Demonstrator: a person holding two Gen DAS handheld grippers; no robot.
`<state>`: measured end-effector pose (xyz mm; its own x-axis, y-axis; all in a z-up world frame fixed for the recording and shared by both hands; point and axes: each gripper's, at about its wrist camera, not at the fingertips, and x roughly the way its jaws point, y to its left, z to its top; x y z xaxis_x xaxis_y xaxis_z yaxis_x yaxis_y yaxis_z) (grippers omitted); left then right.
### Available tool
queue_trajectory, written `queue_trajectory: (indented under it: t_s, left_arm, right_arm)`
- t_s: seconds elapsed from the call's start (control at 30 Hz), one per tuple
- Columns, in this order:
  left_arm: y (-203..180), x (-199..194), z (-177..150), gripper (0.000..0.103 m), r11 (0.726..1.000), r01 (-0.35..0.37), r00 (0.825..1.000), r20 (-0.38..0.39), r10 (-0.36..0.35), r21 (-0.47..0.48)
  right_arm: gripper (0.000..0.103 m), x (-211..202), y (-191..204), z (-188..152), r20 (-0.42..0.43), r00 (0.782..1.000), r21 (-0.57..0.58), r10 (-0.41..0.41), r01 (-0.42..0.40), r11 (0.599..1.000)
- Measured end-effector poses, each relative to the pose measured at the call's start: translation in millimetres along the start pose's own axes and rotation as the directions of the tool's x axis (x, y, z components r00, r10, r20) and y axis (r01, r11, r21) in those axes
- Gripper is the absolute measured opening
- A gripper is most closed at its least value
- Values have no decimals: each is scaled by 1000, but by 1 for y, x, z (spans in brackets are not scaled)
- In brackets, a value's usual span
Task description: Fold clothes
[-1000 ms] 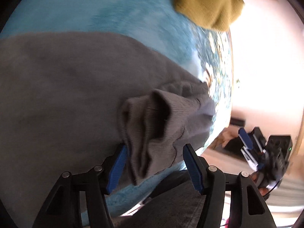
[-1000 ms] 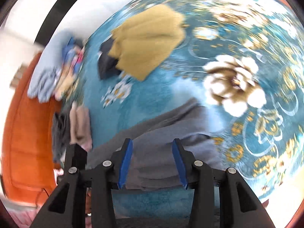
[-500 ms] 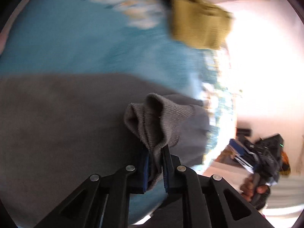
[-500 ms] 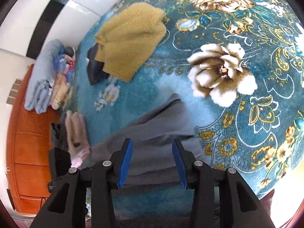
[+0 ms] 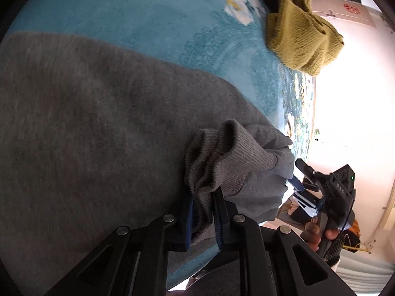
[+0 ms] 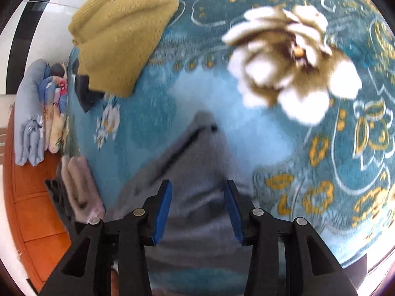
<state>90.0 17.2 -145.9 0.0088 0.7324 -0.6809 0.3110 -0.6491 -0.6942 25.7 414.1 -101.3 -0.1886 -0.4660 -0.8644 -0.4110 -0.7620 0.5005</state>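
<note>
Two tongs: left tongs clamped on grey garment cuff, right tongs apparently agape above it.

One grey garment lies spread on one blue flowered rug. One mustard-yellow knit sits on the rug, with one dark piece of clothing partly under it. One pink folded garment lies at the rug's edge. One pile of bedding sits beyond it; its separate pieces cannot be counted.
</note>
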Motion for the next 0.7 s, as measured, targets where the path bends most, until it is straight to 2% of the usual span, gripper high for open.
queue_trajectory:
  t_s: [0.1, 0.17, 0.33, 0.4, 0.43, 0.47, 0.53, 0.63, 0.7]
  left_arm:
    - [-2, 3, 3, 18, 1000, -5, 1000, -7, 5, -4]
    - [-1, -10, -2, 18, 1000, 3, 1000, -10, -3, -6]
    - [-5, -43, -5, 24, 1000, 2, 1000, 18, -2, 23]
    - [-2, -72, -10, 32, 1000, 19, 997, 69, -20, 22]
    - [1, -89, -14, 41, 999, 32, 994, 102, -33, 15]
    - [9, -109, -19, 50, 999, 42, 989, 144, -41, -2]
    - [30, -152, -35, 55, 998, 42, 971, 239, -29, -49]
    - [74, -209, -67, 56, 986, 10, 927, 371, 53, -166]
    - [102, -232, -91, 56, 965, 6, 897, 427, 110, -262]
  right_arm:
    - [45, 10, 2, 6, -29, 999, 4, -37, 37, 999]
    - [45, 6, 8, 4, -9, 999, -7, -46, 46, 999]
    - [45, -10, 32, -10, 16, 997, -51, 76, -75, 996]
    - [45, -4, 33, -15, -9, 996, -54, 89, -89, 995]
    - [45, 1, 31, -18, -16, 996, -48, 87, -88, 995]
    - [45, 4, 29, -19, -18, 996, -34, 91, -92, 995]
    - [45, 10, 23, -21, -18, 994, 6, 111, -111, 994]
    - [45, 13, 21, -23, -7, 990, 35, 138, -138, 990]
    - [45, 12, 26, -22, -4, 990, 27, 140, -140, 990]
